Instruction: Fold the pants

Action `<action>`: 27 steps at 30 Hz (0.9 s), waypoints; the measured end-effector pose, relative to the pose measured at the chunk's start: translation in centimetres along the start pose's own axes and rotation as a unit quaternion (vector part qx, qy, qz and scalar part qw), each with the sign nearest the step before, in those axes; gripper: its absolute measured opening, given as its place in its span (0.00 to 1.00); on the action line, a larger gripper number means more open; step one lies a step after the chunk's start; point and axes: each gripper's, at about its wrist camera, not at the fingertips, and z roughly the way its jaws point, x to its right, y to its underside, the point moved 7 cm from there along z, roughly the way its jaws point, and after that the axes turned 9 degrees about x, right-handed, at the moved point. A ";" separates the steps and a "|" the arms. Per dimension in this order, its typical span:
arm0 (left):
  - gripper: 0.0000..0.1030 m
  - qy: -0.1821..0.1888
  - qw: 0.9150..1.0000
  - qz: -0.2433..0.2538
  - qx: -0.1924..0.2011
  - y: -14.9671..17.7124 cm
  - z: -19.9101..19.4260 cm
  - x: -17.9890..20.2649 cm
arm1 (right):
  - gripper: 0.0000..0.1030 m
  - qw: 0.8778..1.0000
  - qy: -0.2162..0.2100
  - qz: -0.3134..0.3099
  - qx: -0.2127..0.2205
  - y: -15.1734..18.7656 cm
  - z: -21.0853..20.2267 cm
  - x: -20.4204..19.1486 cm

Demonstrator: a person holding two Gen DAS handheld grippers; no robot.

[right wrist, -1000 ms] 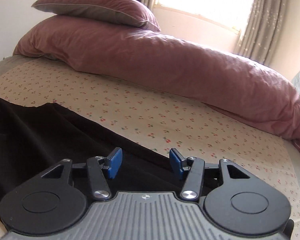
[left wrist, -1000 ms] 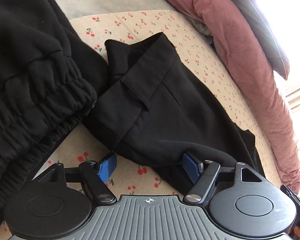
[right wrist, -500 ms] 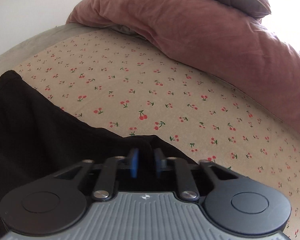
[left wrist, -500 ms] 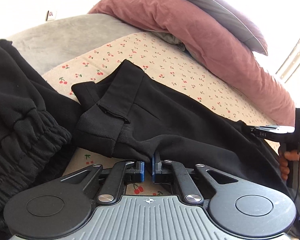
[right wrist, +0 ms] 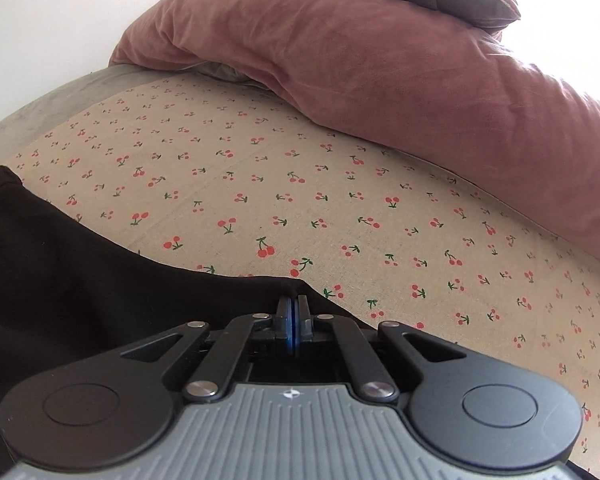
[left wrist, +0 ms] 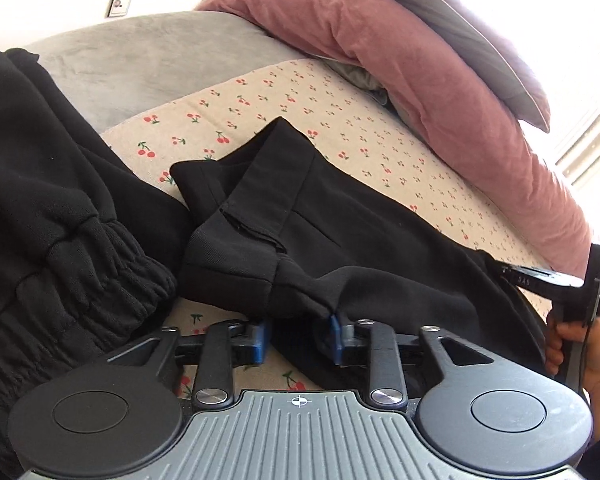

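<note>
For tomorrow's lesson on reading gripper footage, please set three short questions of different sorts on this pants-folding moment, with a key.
1. True or false: the right gripper is shut on the edge of the black pants.
2. What print does the bed sheet carry? A stripes, B cherries, C stars.
3. Fill in: the gathered black garment lies to the ____ of the pants in the left wrist view.

Key: 1 true; 2 B; 3 left.

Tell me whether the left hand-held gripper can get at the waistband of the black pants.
Probably yes: the left hand-held gripper is opening with the black pants edge between its pads, and nothing covers the waistband just beyond.
</note>
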 end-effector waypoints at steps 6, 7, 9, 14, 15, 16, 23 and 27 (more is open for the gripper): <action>0.09 -0.018 0.999 0.027 0.032 -0.4 -0.4 0.8 | 0.00 1.000 -0.017 0.003 0.014 -0.2 0.1 0.1; 0.09 -0.021 0.998 0.039 0.042 -0.6 -0.7 1.1 | 0.00 1.000 -0.017 -0.002 0.017 -0.2 0.0 0.1; 0.07 -0.017 0.996 0.057 0.062 -1.0 -1.3 1.7 | 0.00 0.999 -0.018 0.014 0.026 -0.6 -0.5 0.5; 0.07 -0.006 0.983 0.134 0.122 -4.7 0.3 3.9 | 0.00 0.997 -0.015 0.047 0.066 -2.2 -1.6 2.0; 0.07 -0.019 0.983 0.139 0.117 -4.7 1.0 3.4 | 0.00 0.998 -0.010 0.040 0.058 -2.0 -1.2 2.1; 0.08 -0.030 0.986 0.136 0.093 -4.3 2.2 2.6 | 0.00 0.999 -0.003 0.025 0.044 -1.6 -0.5 2.0; 0.08 -0.031 0.991 0.128 0.031 -1.0 2.8 -0.5 | 0.00 0.998 0.062 -0.018 0.015 0.3 2.4 2.5; 0.13 -0.001 0.994 0.102 0.025 -1.4 1.4 -0.2 | 0.00 0.994 0.111 -0.012 0.021 0.3 0.4 3.8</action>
